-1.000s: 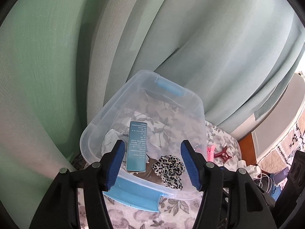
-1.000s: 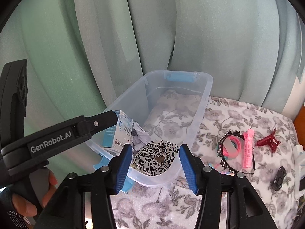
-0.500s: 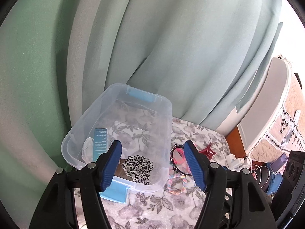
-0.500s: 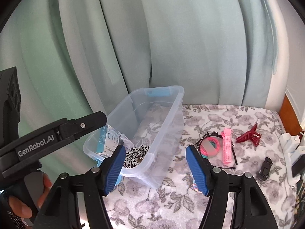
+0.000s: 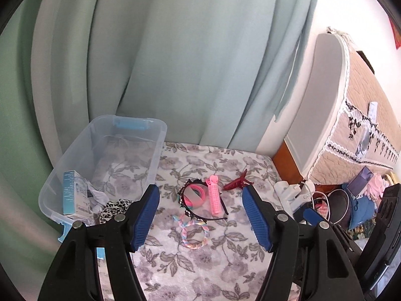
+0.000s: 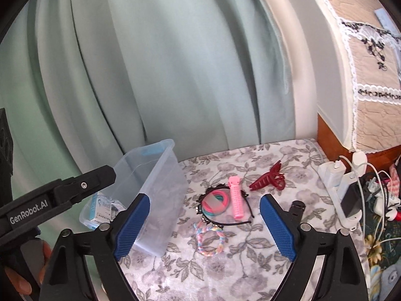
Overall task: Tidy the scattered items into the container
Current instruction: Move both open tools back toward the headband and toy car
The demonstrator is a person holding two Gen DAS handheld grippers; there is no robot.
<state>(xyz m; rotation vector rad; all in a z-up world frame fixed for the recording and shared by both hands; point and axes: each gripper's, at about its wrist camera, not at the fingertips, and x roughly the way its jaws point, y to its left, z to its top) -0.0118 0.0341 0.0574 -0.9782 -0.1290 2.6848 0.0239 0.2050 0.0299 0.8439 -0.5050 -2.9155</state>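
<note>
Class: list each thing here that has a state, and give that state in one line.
Bin: open, no lid.
Box: in bin, upright.
Scrunchie: in bin.
Claw clip: on cloth, closed.
Pink clip: lying flat across headband.
Braided tie: on cloth.
Left gripper: open, empty.
Right gripper: open, empty.

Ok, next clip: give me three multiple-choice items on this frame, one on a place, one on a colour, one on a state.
1. Where is the leopard-print fabric scrunchie?
A. inside the clear plastic storage bin
B. on the floral cloth
C. in a gripper

2. What colour is the plastic claw hair clip?
A. blue
B. dark red
C. yellow

3. What state is the right hand-held gripper in?
A. shut on a clip
B. shut, holding nothing
C. open, holding nothing

Answers:
1 A, it lies at the bin's near end beside the light blue cardboard box.
2 B, dark red against the floral cloth.
3 C, its blue pads stand wide apart with nothing between them.
</note>
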